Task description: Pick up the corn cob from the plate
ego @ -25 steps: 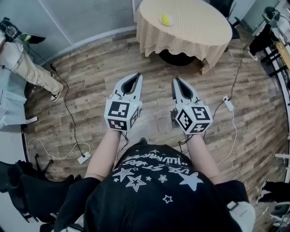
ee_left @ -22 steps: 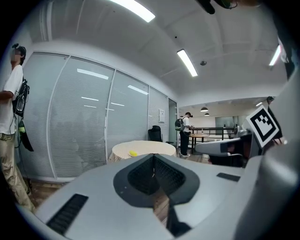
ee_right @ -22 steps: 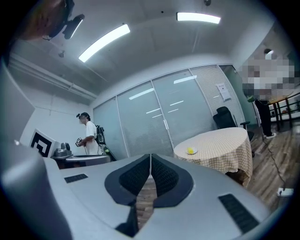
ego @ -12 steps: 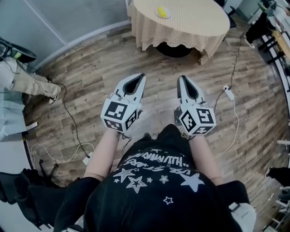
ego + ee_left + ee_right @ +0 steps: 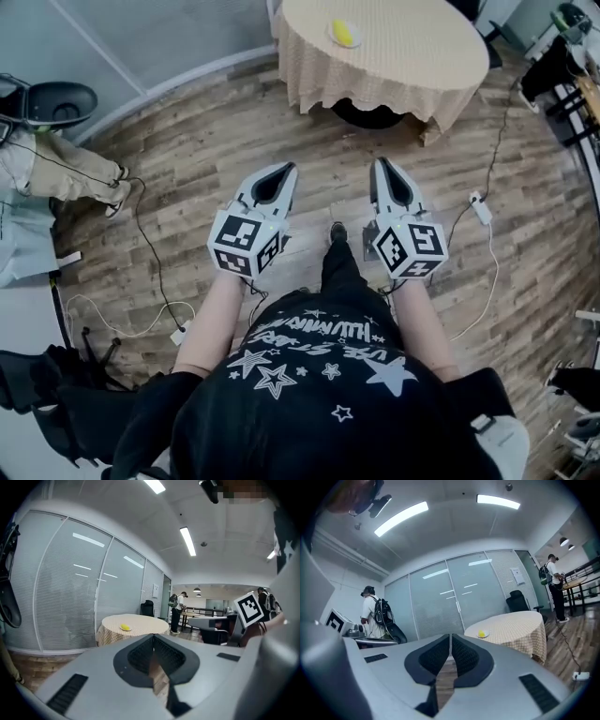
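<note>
Yellow corn cob [image 5: 344, 35] lying on small plate [image 5: 332, 30], round clothed table [image 5: 422, 56]

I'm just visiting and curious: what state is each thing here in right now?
left gripper: shut, empty
right gripper: shut, empty
corn cob: lying on its plate, untouched
plate: on the table, holding the corn cob
table: draped in a checked cloth, well ahead of both grippers

Open wood floor [image 5: 234, 122] ahead, passable up to table [image 5: 412, 75]. At right, power strip [image 5: 480, 208] lying on floor. Far left, person's legs [image 5: 70, 169], well apart. Table bare around plate [image 5: 344, 35].
</note>
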The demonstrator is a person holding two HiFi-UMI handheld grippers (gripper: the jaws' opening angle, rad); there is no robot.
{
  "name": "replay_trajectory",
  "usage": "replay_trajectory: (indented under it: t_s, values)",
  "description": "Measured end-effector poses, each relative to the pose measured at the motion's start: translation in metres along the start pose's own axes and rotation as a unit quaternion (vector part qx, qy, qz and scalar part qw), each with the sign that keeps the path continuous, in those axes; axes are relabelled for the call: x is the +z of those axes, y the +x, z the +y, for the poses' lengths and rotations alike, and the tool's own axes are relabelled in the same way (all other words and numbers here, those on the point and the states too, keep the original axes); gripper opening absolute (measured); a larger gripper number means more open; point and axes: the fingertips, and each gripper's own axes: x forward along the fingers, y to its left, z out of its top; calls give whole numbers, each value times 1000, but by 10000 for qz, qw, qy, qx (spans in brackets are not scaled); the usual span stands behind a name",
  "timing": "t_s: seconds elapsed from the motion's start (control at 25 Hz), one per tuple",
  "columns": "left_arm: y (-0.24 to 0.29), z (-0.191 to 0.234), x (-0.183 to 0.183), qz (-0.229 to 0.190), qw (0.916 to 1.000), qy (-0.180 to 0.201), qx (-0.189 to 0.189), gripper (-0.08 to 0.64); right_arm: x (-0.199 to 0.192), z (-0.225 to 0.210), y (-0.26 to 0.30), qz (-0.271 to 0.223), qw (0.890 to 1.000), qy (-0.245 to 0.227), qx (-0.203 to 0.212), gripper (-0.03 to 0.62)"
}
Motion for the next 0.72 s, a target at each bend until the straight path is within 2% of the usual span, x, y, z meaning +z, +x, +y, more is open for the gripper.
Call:
replay_trajectory:
  t_s: [0.24,0.44,0.72]
  values:
    - [66,26,18,33,9997,-12,234,9,16,-47,66,17,9997,189,131,34]
    - [123,41,27,155,9991,-122,364,9,32,-111,105,51,9985,549,68,34]
    - [197,49,47,149,9989,-45,437,9,48,-191,144,171,9981,597,59,34]
